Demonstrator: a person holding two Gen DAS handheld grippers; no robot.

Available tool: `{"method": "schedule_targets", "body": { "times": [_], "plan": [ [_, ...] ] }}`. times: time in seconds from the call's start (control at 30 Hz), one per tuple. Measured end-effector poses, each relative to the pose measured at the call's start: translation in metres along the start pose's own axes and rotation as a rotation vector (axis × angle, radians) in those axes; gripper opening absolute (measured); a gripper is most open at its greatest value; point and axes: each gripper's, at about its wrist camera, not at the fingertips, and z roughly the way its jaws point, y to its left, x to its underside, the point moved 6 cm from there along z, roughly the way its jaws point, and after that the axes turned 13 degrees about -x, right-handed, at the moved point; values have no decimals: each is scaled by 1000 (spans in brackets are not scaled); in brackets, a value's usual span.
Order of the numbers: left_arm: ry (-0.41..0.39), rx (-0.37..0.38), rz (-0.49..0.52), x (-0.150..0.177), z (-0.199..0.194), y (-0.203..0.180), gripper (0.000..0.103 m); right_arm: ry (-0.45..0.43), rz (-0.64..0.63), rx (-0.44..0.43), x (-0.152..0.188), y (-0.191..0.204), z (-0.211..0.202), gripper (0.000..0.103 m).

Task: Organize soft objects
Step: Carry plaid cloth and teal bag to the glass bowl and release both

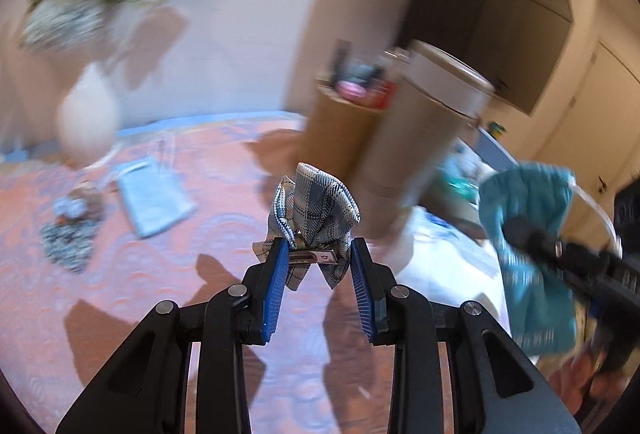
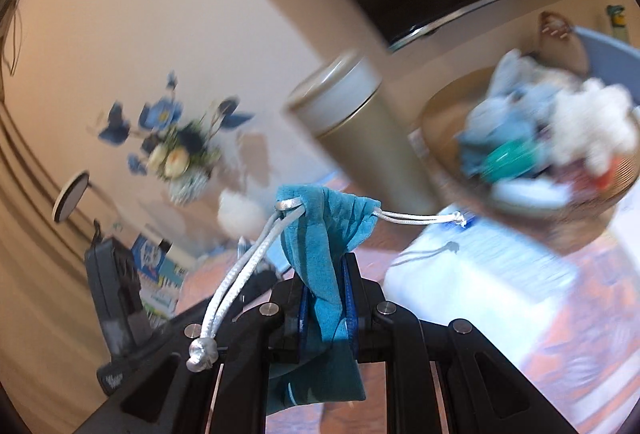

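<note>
Jaws clamp a plaid bow clip [image 1: 314, 210] left, teal drawstring pouch [image 2: 324, 234] right.

Left tool [image 1: 316, 254] clamped on the metal clip of a plaid fabric bow [image 1: 314, 212], held above the orange patterned desk [image 1: 160, 314]. At right, the other tool [image 1: 532, 234] grips a teal cloth pouch [image 1: 528, 274]. Behind the bow stand two tan cylindrical containers [image 1: 420, 138]. On the desk at left lie a pale blue folded cloth [image 1: 154, 200] and a speckled fabric piece [image 1: 68, 242], near a white vase [image 1: 88, 122] of flowers.
</note>
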Motion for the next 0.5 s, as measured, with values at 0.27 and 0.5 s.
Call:
{"method": "schedule_targets", "body": {
  "times": [0.27, 0.5],
  "plan": [
    [15, 95, 118, -1, 9, -83, 29, -38, -46, 141, -57, -45, -44, 15],
    [11, 145, 187, -11, 13, -137, 29, 3, -94, 256, -99, -79, -54, 15]
  ]
}}
